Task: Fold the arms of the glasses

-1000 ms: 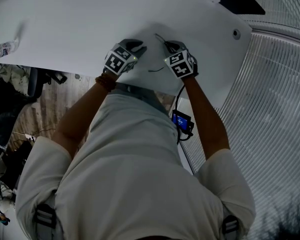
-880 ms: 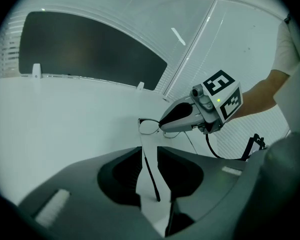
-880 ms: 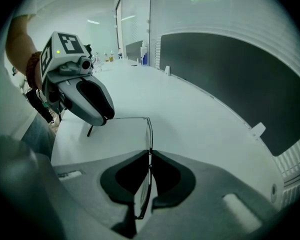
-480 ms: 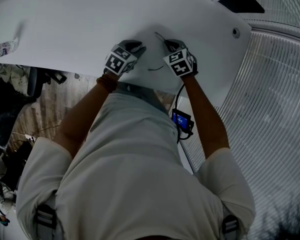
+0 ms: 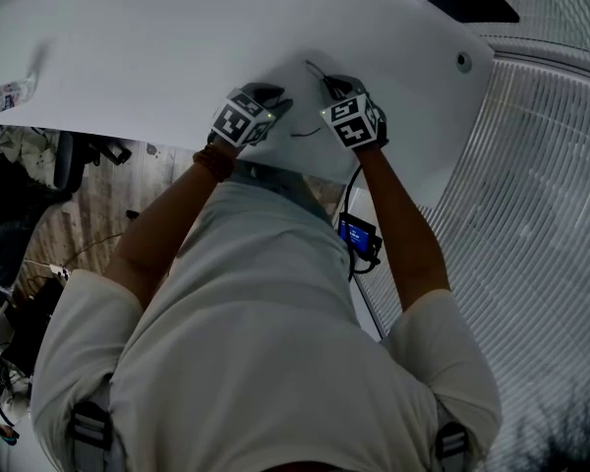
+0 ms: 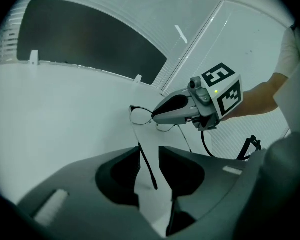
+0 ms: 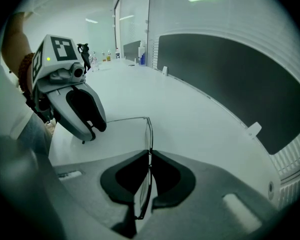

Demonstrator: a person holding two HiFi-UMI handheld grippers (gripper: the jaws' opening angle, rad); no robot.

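Observation:
Thin black wire-rimmed glasses [image 6: 140,116] stand on the white table [image 5: 157,57] between my two grippers. My right gripper [image 7: 150,156] is shut on the front frame of the glasses [image 7: 149,134], holding it on edge. One arm [image 6: 147,165] runs down between the jaws of my left gripper [image 6: 149,151]. Those jaws are opening and the pads stand clear of the arm. In the head view the left gripper [image 5: 248,116] and right gripper [image 5: 352,118] sit close together at the table's near edge, and a piece of the glasses' wire [image 5: 315,69] shows beyond them.
A crumpled wrapper [image 5: 6,96] lies at the table's far left. A dark panel [image 6: 90,39] backs the table. A small blue-lit device [image 5: 358,236] hangs on a cable by the person's right arm. Ribbed flooring [image 5: 531,214] lies to the right.
My left gripper has edged slightly to the right, toward the right gripper. The right gripper has stayed where it was.

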